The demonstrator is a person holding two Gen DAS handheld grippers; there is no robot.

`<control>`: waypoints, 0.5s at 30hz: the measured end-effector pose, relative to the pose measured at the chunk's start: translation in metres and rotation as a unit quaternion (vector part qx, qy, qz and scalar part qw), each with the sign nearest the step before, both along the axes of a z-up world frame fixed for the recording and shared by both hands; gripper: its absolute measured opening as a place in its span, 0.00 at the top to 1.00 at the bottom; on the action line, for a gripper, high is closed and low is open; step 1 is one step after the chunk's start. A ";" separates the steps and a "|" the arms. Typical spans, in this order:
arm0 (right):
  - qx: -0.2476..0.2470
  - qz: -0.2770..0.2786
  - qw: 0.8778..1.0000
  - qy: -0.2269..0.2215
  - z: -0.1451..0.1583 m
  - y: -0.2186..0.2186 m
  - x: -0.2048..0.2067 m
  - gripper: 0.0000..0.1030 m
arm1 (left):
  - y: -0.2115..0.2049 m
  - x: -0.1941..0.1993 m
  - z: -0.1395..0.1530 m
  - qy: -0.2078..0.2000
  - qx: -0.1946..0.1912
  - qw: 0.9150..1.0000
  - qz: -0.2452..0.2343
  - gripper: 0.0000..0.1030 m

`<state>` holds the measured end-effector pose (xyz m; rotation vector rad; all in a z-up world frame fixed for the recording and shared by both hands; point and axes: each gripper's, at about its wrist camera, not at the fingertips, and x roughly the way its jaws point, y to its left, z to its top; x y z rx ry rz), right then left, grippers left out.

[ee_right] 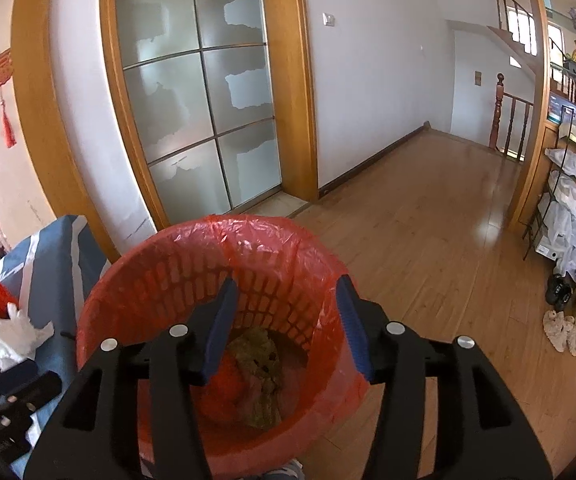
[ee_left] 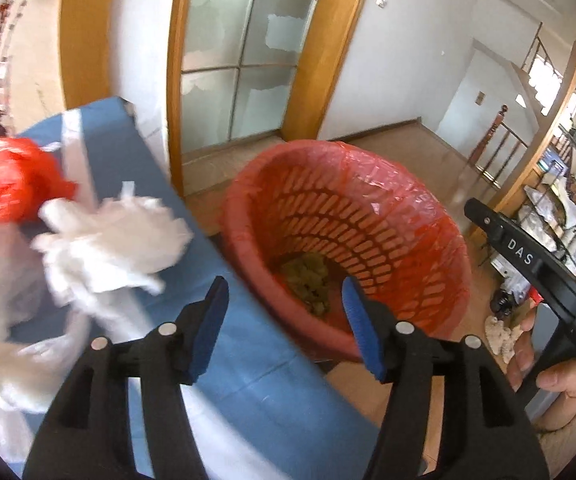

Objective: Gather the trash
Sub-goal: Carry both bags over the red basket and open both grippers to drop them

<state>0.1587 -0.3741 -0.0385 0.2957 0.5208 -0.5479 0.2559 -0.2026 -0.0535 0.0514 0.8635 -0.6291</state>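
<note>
**Sam:** What's the biggest thing you see?

**Me:** The worktop [ee_left: 248, 360] with its blue cloth. The red bin [ee_right: 192, 264] stands right beside it, on the floor, with a red bag lining it.

**Sam:** Is any trash in the bin yet?

**Me:** Yes. There is some crumpled greenish-brown trash [ee_right: 260, 364] at the bottom, and something red next to it. So I think part of the job is done.

**Sam:** What is left?

**Me:** On the worktop, to the left of the bin, lies a white crumpled tissue [ee_left: 108, 240]. A red plastic scrap [ee_left: 16, 180] touches it on the far side. More white stuff sits nearer to me, but it is too blurry to name.

**Sam:** What are your grippers doing?

**Me:** My left gripper [ee_left: 284, 312] is wide open and holds nothing. It sits over the worktop edge beside the bin. My right gripper [ee_right: 288, 328] is open and empty too, right above the bin.
</note>
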 end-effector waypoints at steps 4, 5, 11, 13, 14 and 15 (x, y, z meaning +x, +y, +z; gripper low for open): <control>-0.009 0.020 1.000 -0.004 0.005 0.014 -0.003 0.45 | 0.030 -0.014 0.013 -0.026 0.008 0.999 0.029 0.40; -0.011 0.026 1.000 -0.005 0.006 0.017 -0.003 0.45 | 0.036 -0.017 0.016 -0.031 0.009 0.999 0.034 0.40; -0.023 0.074 0.997 -0.017 0.014 0.050 0.000 0.34 | 0.092 -0.038 0.033 -0.072 0.020 0.993 0.092 0.36; -0.024 0.100 0.995 -0.019 0.016 0.066 0.006 0.34 | 0.110 -0.042 0.036 -0.078 0.023 0.990 0.111 0.35; -0.023 0.108 0.994 -0.019 0.016 0.072 0.009 0.34 | 0.119 -0.044 0.037 -0.081 0.025 0.989 0.122 0.35; -0.021 0.121 0.992 -0.019 0.016 0.080 0.012 0.34 | 0.131 -0.046 0.038 -0.084 0.028 0.987 0.136 0.35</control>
